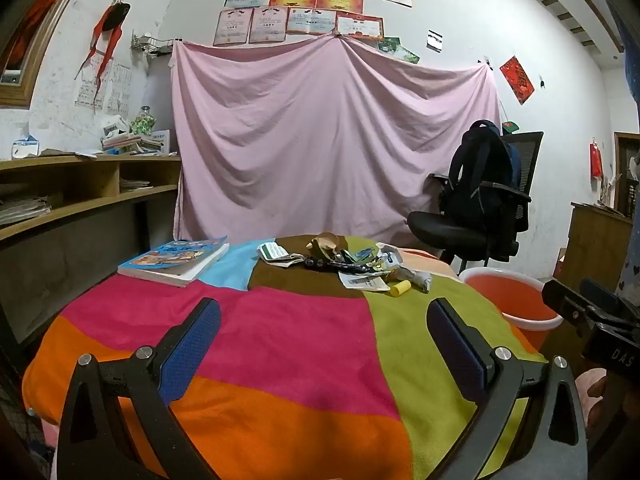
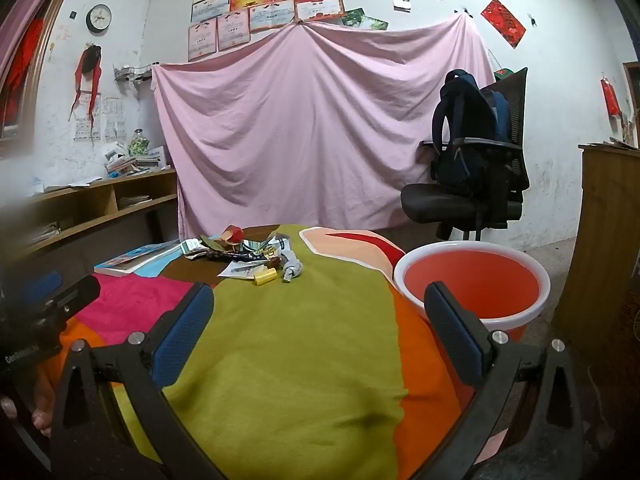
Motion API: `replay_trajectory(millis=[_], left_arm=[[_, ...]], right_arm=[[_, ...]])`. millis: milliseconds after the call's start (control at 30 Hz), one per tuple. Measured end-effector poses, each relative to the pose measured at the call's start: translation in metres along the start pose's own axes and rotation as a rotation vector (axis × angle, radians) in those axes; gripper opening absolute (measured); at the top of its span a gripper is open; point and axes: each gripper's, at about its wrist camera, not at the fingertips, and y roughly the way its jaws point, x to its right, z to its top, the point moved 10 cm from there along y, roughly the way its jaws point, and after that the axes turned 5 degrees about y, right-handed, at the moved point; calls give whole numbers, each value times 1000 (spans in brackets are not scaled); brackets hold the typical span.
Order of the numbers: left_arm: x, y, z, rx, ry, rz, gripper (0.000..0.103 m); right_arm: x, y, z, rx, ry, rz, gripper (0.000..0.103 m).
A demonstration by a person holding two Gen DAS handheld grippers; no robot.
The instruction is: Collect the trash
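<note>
A heap of trash (image 1: 352,262) lies at the far end of the table on a patchwork cloth (image 1: 288,344): wrappers, crumpled paper, a small yellow roll (image 1: 399,289) and a grey wad (image 1: 420,280). In the right wrist view the same trash heap (image 2: 256,258) sits far ahead, left of centre. An orange bucket with a white rim (image 2: 472,284) stands off the table's right side, and its rim (image 1: 512,296) also shows in the left wrist view. My left gripper (image 1: 324,336) and right gripper (image 2: 316,320) hover over the near cloth, both wide open with nothing between the fingers.
A book (image 1: 176,260) lies at the table's far left. A black office chair with a dark backpack (image 2: 472,152) stands behind the bucket. Wooden shelves (image 1: 80,188) run along the left wall, a wooden cabinet (image 2: 604,240) at right, a pink sheet (image 1: 332,140) behind.
</note>
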Motion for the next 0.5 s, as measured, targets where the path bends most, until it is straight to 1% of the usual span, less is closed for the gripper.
replay_trajectory(millis=[500], left_arm=[[-2, -2, 1, 1, 3, 1, 101]], right_arm=[[0, 2, -1, -5, 0, 0, 103]])
